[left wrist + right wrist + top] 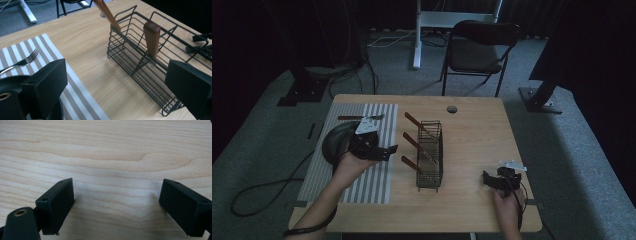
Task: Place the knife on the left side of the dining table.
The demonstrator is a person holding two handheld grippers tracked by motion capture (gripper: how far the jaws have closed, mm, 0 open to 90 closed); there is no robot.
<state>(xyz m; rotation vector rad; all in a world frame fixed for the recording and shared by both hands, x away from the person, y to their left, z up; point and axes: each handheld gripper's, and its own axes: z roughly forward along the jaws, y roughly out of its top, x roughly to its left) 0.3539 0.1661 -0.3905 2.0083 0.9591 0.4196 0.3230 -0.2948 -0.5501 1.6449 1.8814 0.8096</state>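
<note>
A black wire basket (430, 155) stands in the middle of the wooden table (472, 135), and three wooden-handled utensils (411, 141) lean out of it to the left. My left gripper (388, 152) hovers open over the right edge of a striped placemat (372, 182), with its jaws pointing at the basket. In the left gripper view the basket (140, 60) and two brown handles (152, 37) lie just ahead of the open left gripper (117, 92). My right gripper (487, 180) rests open near the front right corner; the right gripper (116, 205) has bare wood between its jaws.
A dark round plate (334, 142) lies on the mat's left side, under my left hand. A wooden-handled fork (362, 118) lies at the mat's far end. Beyond the table stand a folding chair (479, 50) and stand legs, with cables on the carpet.
</note>
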